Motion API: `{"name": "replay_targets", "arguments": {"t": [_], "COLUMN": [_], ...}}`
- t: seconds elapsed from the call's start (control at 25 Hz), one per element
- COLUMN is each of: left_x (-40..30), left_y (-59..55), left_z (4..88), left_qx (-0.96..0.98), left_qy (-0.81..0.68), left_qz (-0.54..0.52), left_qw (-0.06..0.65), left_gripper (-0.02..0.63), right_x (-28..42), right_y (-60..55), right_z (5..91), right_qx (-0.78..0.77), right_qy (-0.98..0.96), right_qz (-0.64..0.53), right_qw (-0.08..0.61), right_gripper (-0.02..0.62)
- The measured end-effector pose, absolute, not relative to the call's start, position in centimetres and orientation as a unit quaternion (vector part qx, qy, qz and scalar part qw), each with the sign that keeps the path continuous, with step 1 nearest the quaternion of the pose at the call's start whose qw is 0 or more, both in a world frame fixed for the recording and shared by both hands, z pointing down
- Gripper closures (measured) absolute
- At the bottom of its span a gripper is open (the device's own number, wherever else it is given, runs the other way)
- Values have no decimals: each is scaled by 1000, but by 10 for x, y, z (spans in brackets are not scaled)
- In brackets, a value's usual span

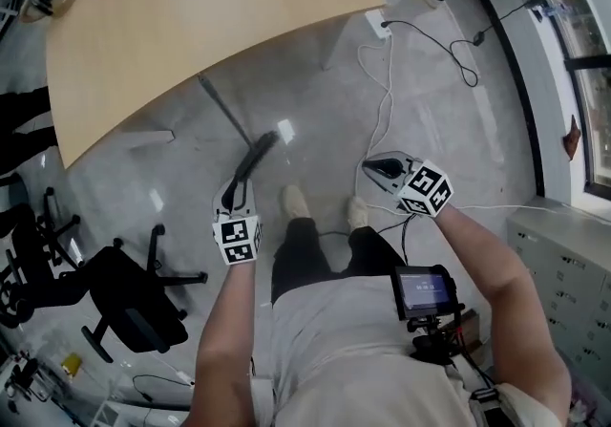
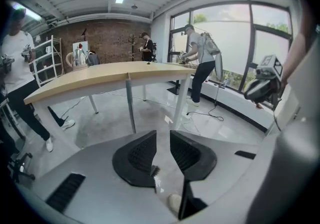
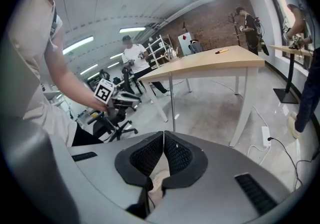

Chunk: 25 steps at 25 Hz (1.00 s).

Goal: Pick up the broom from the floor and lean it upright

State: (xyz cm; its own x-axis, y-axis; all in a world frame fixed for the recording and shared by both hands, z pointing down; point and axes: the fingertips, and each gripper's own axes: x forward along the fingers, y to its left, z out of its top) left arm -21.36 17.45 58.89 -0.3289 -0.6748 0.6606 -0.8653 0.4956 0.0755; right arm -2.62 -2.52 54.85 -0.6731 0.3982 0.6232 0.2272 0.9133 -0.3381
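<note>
The broom (image 1: 227, 112) is seen in the middle of the head view. Its thin handle runs toward the upper left, up to the edge of the wooden table (image 1: 191, 14), and its dark head is set on the grey floor at the lower right end. Whether the handle rests against the table edge cannot be told.

The left gripper (image 1: 235, 188) is held just below the broom head in the frame. In the left gripper view its jaws (image 2: 162, 153) are parted by a narrow gap and nothing is pinched; only a tuft of bristles is glimpsed below them.

The right gripper (image 1: 380, 167) is held at the centre right, well apart from the broom. In its own view the jaws (image 3: 163, 140) are pressed together at the tips, with nothing gripped.

A black office chair (image 1: 134, 306) is placed at the lower left, and a white cable (image 1: 382, 100) is trailed across the floor at the upper right.
</note>
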Motion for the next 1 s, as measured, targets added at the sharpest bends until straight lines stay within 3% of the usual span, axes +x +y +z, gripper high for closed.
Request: {"name": "replay_targets", "arguments": {"t": [0.28, 0.6, 1.0], "left_x": [-119, -51, 19], "left_y": [165, 153, 204], "left_z": [523, 447, 429], "left_qx": [508, 500, 423], "left_qy": [-795, -820, -866], "left_qz": [91, 47, 13], "left_qw": [319, 276, 266], "left_gripper": [577, 581, 581], "right_x": [9, 41, 66], "right_y": [-22, -35, -27], "right_z": [497, 441, 422], "right_qx": [-225, -309, -304], "right_qy": [-915, -905, -911], "right_qz": [133, 134, 171], "right_qw": [308, 259, 222], "right_gripper": [577, 577, 578]}}
